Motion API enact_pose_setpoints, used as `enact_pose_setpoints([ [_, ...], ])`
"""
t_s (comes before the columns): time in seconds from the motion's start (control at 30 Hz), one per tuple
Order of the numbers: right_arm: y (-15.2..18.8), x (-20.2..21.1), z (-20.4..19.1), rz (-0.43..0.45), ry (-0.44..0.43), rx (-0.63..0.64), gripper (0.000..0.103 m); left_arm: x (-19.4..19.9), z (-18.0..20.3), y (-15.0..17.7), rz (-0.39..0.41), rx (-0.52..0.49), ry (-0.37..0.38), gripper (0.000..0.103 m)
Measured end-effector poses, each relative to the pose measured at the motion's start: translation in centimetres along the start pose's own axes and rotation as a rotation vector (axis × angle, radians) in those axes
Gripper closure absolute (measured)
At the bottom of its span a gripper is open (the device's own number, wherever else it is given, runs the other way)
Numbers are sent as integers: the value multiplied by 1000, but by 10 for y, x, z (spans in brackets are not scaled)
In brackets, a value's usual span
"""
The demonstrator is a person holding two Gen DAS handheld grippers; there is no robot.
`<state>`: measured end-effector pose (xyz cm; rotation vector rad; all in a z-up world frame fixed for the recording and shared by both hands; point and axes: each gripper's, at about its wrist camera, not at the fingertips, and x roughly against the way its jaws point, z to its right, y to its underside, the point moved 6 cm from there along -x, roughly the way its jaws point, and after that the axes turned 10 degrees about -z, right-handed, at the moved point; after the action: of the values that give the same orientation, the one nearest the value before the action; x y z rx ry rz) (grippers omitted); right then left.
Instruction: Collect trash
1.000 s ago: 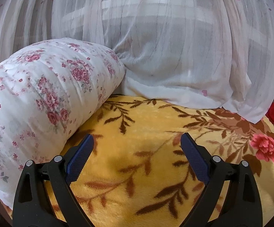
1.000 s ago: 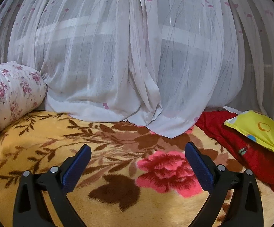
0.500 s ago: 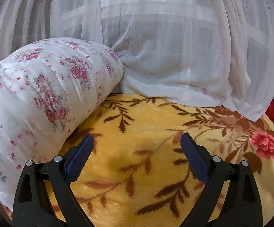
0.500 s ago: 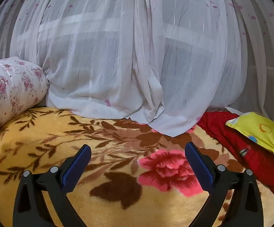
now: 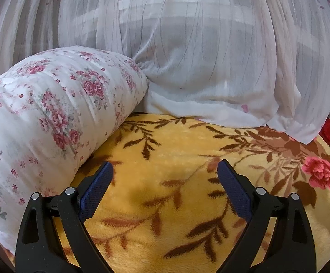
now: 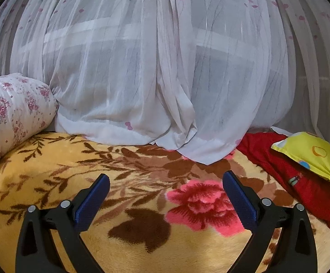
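From my remote feed, the bed's yellow floral blanket (image 5: 165, 204) carried a rose-print bolster (image 5: 51, 113) along its left side, the hem of a sheer white curtain (image 6: 165, 79) pooled at the back, and red cloth (image 6: 301, 182) under a yellow pillow (image 6: 313, 152) at right.

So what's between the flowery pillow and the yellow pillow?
In the right wrist view: yellow blanket, curtain hem and red cloth lie between flowery pillow and yellow pillow.

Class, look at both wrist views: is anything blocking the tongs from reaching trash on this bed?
No trash shows in either view, so nothing can be judged blocked. Both the left tongs and right tongs are open over the yellow floral blanket, with only blanket between their fingers.
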<state>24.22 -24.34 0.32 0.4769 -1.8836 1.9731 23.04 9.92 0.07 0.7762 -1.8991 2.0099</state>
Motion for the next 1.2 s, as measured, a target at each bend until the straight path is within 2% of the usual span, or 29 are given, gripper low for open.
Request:
enact_pose_setpoints([
  [1.2,0,-2,1,-5,-3,3,5,-1,-2,0,1,6,-1,12],
])
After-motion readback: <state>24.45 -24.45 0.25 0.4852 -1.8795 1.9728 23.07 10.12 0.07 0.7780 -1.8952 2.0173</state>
